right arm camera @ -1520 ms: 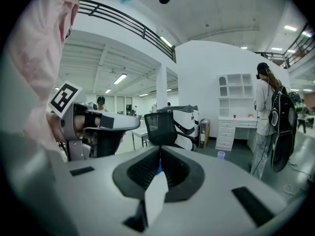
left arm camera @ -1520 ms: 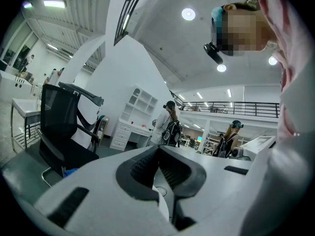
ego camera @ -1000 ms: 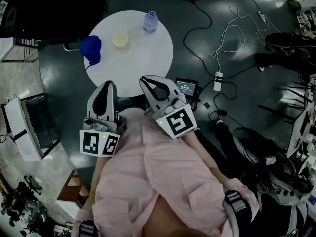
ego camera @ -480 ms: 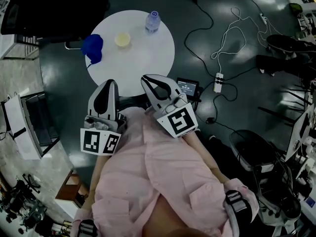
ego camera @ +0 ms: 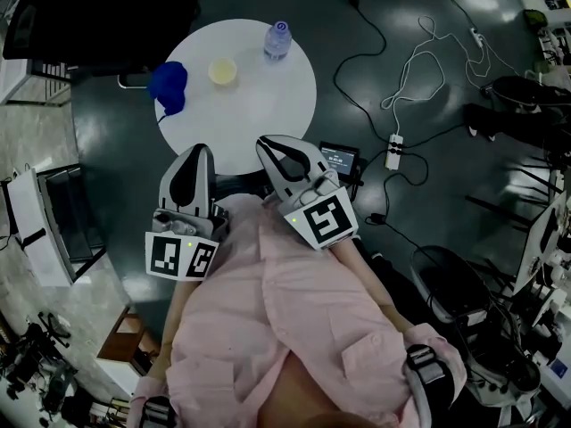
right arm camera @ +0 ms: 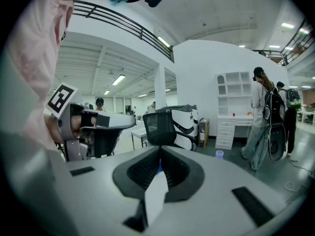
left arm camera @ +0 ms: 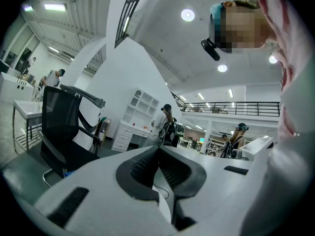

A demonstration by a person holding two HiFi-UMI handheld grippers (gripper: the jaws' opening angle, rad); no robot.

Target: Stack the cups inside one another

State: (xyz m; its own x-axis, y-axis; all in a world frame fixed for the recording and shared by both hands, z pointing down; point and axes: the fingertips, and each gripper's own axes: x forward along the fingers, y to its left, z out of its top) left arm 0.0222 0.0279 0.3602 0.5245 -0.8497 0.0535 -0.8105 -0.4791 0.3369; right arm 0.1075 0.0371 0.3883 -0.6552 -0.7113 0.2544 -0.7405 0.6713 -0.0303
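White round table [ego camera: 268, 105] is serving as the landmark in the head view. Blue cup [ego camera: 167, 86] is sitting at the table's left edge, and whether it is one cup or several cannot be told. Pale yellow cup [ego camera: 222, 70] is standing mouth-up on the table just right of the blue one, apart from it. Water bottle [ego camera: 277, 39] is standing at the table's far edge. Left gripper [ego camera: 198, 152] and right gripper [ego camera: 268, 143] are hovering side by side at the table's near edge, close against the person's pink shirt [ego camera: 294, 328] and well short of both cups.

Left gripper view: the left gripper [left arm camera: 158, 150] is showing its jaws pressed together with nothing between them. It is pointing roughly level toward a black office chair [left arm camera: 64, 132] beyond the table.

Right gripper view: the right gripper [right arm camera: 159, 154] is likewise keeping its jaws together and carrying nothing. A sliver of blue is showing just past the tips, likely the blue cup. The bottle is peeking over the right-hand jaw.

Judgement: no nesting is under way, and the step in hand appears to be the wait before the first reach. The next move is calling for one gripper to part its jaws, travel across the table to a cup wall and close on it. That cup would then be lifted over the other cup's mouth. Which cup fits inside which is not showing from here.
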